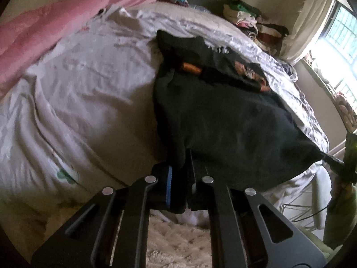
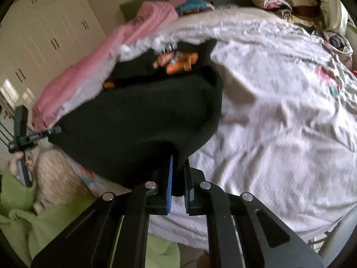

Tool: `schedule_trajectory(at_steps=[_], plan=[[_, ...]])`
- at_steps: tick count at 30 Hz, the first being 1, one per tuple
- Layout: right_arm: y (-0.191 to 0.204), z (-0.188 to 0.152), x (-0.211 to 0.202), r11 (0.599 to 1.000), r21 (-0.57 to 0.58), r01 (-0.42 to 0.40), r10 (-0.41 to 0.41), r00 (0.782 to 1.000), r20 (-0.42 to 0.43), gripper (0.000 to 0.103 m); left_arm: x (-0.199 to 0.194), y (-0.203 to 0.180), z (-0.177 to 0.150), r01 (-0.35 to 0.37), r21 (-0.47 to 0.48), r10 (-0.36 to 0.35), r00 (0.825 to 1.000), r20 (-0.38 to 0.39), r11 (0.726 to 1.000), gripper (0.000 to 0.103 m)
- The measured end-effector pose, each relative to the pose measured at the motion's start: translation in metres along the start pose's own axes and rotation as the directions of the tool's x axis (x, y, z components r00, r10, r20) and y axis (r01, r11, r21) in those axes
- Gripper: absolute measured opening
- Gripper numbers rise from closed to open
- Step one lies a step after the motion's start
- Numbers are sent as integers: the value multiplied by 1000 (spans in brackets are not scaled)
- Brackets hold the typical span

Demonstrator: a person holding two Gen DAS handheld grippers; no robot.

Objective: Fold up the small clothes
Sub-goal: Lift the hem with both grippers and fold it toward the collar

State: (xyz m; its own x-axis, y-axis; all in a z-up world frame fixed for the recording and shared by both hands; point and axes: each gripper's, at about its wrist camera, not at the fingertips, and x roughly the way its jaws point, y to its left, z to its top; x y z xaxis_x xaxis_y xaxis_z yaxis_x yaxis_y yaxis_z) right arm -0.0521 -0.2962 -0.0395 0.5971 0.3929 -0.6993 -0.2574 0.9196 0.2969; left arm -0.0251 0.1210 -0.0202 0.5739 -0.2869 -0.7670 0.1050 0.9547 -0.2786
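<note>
Both jaws clenched on the near hem of the black garment (image 1: pixel 223 116): left gripper (image 1: pixel 181 169) pinches one corner, right gripper (image 2: pixel 178 169) the other, cloth stretched between them and trailing ahead onto the white bedsheet (image 1: pixel 78 89). Risk: thin pinch near each edge, so uneven pull could slip a corner and skew the fold. Garment looks dark, thick, orange print (image 2: pixel 176 61) at its far end.

The left gripper (image 1: pixel 180 167) pinches one corner of a black garment (image 1: pixel 223 116), lifted over the white bedsheet (image 1: pixel 89 89).
</note>
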Motion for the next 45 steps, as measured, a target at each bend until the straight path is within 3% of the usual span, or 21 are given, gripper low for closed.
schedule_trajectory(at_steps=[5,15,23,45], plan=[[1,19,-22,1000,-7,-15,15,994,107,7,-10,-1,13,10,-9,-9,999,38,1000,3],[-1,45,-40,1000,19,13,-17,972,232,7,-29,-7,46,23,-19,-21,992,121,1000,3],[4,72,-42,998,15,61,-63,958,278,7,-34,-13,68,13,-20,-10,988,155,1000,3],[10,131,-34,991,-19,133,-118,925,361,7,-29,-29,122,-100,37,91,975,203,994,3]])
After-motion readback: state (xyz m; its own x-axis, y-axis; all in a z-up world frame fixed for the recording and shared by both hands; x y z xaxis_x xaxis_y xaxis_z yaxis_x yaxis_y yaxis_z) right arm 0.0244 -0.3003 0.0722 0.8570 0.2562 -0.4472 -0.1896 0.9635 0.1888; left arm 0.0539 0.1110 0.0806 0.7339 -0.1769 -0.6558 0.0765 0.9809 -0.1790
